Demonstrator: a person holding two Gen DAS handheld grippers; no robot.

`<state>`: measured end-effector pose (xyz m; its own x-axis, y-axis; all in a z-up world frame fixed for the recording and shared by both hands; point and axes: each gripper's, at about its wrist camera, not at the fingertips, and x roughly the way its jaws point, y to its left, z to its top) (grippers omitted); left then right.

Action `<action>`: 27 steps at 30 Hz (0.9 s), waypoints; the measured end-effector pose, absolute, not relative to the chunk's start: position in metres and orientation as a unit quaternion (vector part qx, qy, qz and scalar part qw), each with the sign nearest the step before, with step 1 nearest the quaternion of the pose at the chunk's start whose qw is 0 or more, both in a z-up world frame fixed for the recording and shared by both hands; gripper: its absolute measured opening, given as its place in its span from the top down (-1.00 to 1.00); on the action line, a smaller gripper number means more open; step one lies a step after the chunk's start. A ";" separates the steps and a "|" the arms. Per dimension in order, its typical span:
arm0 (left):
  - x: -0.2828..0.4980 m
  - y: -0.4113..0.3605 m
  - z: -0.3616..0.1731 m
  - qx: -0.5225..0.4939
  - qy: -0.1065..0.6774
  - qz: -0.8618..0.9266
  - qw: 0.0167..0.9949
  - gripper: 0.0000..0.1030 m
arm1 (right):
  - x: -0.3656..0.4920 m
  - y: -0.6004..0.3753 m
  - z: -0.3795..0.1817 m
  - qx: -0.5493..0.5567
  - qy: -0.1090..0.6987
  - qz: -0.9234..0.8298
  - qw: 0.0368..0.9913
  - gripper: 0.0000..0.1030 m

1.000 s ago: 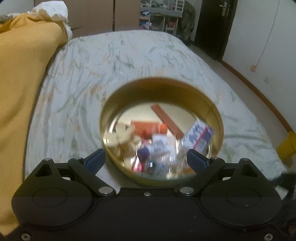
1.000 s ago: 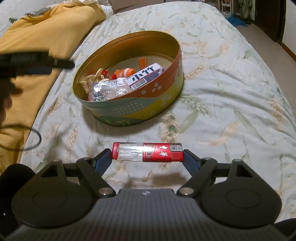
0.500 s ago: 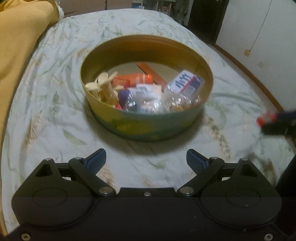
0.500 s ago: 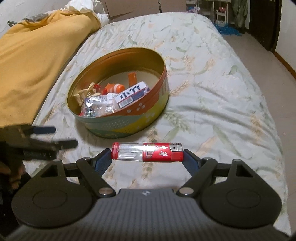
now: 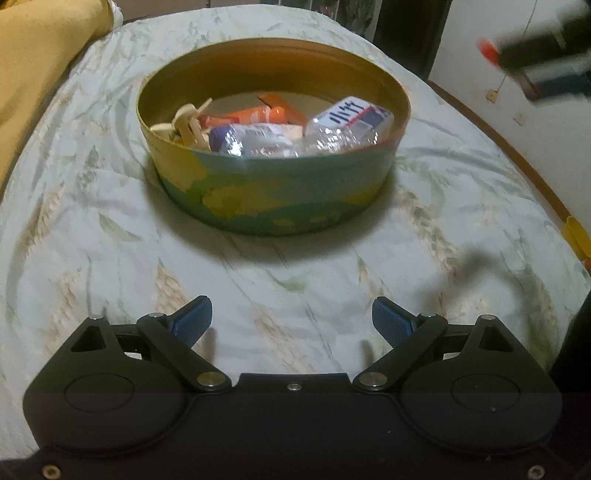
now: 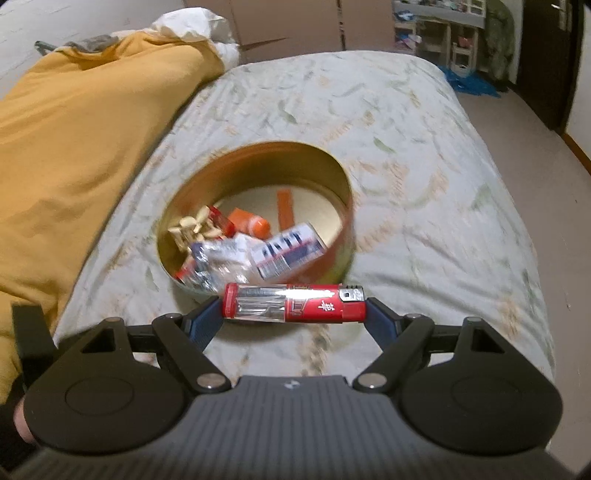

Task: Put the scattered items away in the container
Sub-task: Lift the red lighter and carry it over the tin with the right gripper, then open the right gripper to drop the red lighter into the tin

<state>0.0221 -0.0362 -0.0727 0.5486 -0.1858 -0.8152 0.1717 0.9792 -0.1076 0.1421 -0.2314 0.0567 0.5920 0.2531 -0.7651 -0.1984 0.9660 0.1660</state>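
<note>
Left wrist view: the round tin sits on a bed covered with a pale sheet printed with green and tan leaves. Nearer the camera than the tin, the left gripper hangs over bare sheet with its blue fingers spread wide and nothing between them. Inside the tin lie a cream hair clip, an orange tube, a crinkled clear packet and a white box. Left of the tin, a mustard-yellow blanket is heaped along the bed's edge. Right of and beyond the tin, a white wall meets a brown skirting board; the right gripper shows there as a dark blur with a red tip.

Right wrist view: the right gripper is clamped endwise on a red lighter, which lies crosswise just in front of the tin's near rim. The yellow blanket fills the bed left of the tin, a white pillow at its far end. Beyond the tin, past the foot of the bed, stand cluttered shelves and a dark door, with beige floor to the right.
</note>
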 end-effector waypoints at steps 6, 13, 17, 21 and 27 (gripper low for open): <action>0.014 -0.043 -0.075 0.000 0.461 -0.106 0.881 -0.81 | 0.178 -0.201 0.070 0.030 0.431 0.157 0.888 -0.60; 0.005 -0.047 -0.071 0.008 0.456 -0.115 0.883 -0.81 | 0.219 -0.158 0.083 0.013 0.430 0.178 0.885 -0.60; 0.003 -0.049 -0.071 0.015 0.456 -0.119 0.882 -0.81 | 0.239 -0.142 0.085 0.003 0.428 0.168 0.888 -0.74; 0.002 -0.050 -0.068 0.017 0.456 -0.124 0.881 -0.81 | 0.252 -0.142 0.087 0.028 0.429 0.148 0.891 -0.93; 0.006 -0.048 -0.066 0.016 0.456 -0.123 0.881 -0.81 | 0.237 -0.154 0.086 0.023 0.427 0.149 0.892 -1.00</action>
<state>0.0060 -0.0478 -0.0658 0.5539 -0.2012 -0.8079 0.2309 0.9694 -0.0831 0.2370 -0.1539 0.0864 0.5916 0.2850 -0.7542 -0.2456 0.9547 0.1681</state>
